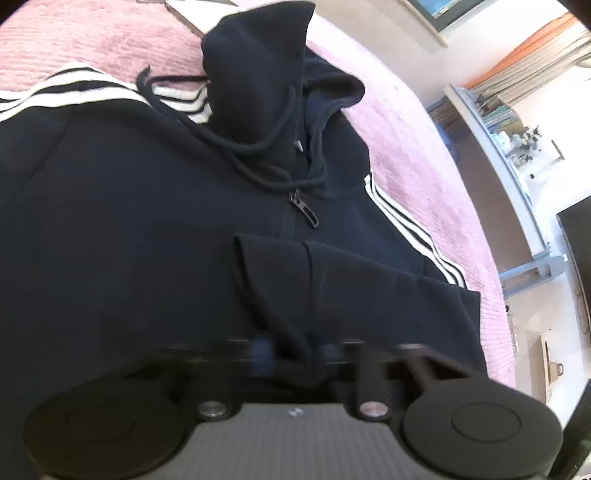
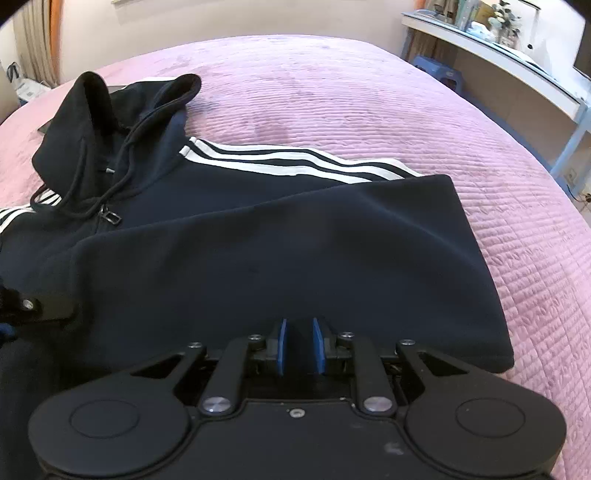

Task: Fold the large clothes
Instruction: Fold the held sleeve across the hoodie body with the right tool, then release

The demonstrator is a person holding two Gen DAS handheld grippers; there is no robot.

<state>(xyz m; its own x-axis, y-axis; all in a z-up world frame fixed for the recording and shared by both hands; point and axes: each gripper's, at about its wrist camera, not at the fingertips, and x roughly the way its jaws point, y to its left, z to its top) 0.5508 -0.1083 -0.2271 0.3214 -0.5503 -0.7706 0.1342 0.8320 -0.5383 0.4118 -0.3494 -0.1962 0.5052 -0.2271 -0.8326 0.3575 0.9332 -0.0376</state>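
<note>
A dark navy zip hoodie (image 1: 147,221) with white sleeve stripes lies on a pink bed. Its hood (image 1: 266,66) points to the far side, and the zip pull (image 1: 304,208) lies at the chest. My left gripper (image 1: 295,354) is shut on a bunched fold of the hoodie's lower part and is blurred. In the right wrist view the hoodie (image 2: 277,251) lies spread, its striped sleeve (image 2: 295,162) along the far side. My right gripper (image 2: 300,345) is shut on the hoodie's near edge, with cloth between the blue pads (image 2: 281,347). The left gripper's body (image 2: 33,306) shows at the left edge.
The pink quilted bedspread (image 2: 369,103) reaches far and right of the hoodie. A white desk with shelves and small items (image 2: 517,48) stands beyond the bed's right side; it also shows in the left wrist view (image 1: 517,155). A flat light object (image 1: 199,11) lies near the hood.
</note>
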